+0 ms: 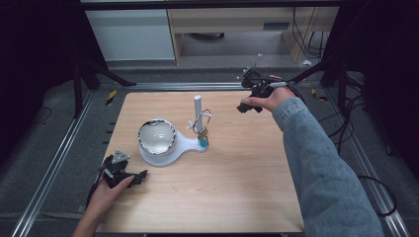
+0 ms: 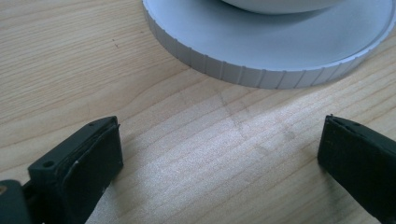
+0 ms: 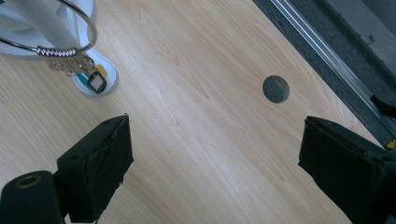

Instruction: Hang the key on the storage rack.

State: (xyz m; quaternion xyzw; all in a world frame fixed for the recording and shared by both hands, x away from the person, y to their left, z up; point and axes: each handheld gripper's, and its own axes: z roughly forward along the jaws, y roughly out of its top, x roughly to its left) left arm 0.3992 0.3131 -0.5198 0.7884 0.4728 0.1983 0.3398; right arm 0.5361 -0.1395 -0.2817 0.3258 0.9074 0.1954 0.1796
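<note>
So here's where things stand: nothing's been grabbed yet. The white stand (image 1: pixel 170 148) sits roughly mid-tabletop (image 1: pixel 232 187), with a bowl (image 1: pixel 156 137) on its round base and a post (image 1: pixel 197 106) rising from the narrow end. A key ring (image 1: pixel 203 120) hangs on the post's little arm, keys and a small tag dangling down near the base. In the right gripper view the ring (image 3: pixel 70 35) is at upper left, looped round the post, still hanging.

The right gripper (image 1: pixel 245 106) is up at the far right part of the tabletop, near the ring but clearly apart from it, jaws spread wide with only bare wood between them. The left gripper (image 1: pixel 140 177) is parked at the near left corner, also open and empty, just short of the stand's ribbed base edge (image 2: pixel 261 70).

My read: the job looks like it's about that key ring, probably lifting it off the hook, maybe into the bowl (guessing). Either way it's basically at the start. Left to do: bring the right gripper in, close on the ring, lift it clear of the arm. The ring is thin, so the pinch could slip.
</note>
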